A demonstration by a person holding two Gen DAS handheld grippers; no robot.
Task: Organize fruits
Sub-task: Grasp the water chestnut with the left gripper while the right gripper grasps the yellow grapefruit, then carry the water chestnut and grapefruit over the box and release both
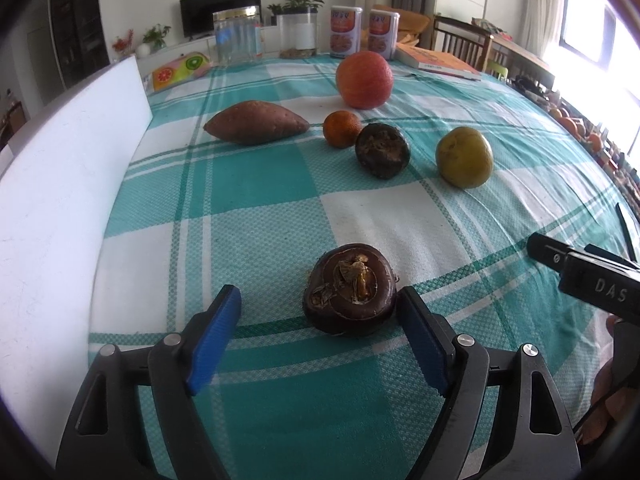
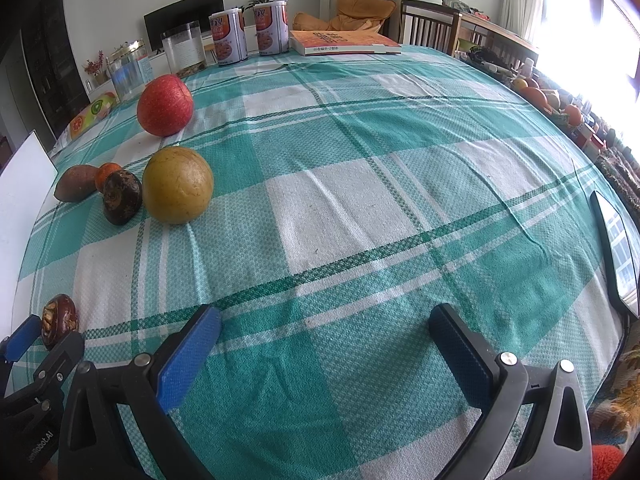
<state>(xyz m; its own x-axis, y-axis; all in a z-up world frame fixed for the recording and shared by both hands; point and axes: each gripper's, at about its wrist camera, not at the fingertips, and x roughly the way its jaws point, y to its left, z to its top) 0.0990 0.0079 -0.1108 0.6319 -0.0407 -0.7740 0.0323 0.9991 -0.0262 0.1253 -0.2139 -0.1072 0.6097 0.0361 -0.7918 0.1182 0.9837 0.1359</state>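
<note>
A dark brown water chestnut (image 1: 351, 289) lies on the checked tablecloth between the open jaws of my left gripper (image 1: 320, 306), close to the right pad (image 1: 420, 344). It also shows in the right wrist view (image 2: 59, 319). Farther off lie a second dark chestnut (image 1: 382, 151), a small tangerine (image 1: 341, 129), a sweet potato (image 1: 256, 123), a yellow-green fruit (image 1: 464, 157) and a big red-orange fruit (image 1: 364, 79). My right gripper (image 2: 325, 330) is open and empty above bare cloth.
A white board (image 1: 60, 200) stands along the left table edge. Jars (image 1: 236, 36), two cans (image 1: 345, 32) and a book (image 1: 436, 63) stand at the far edge. A phone (image 2: 616, 252) lies at the right edge. Chairs stand beyond.
</note>
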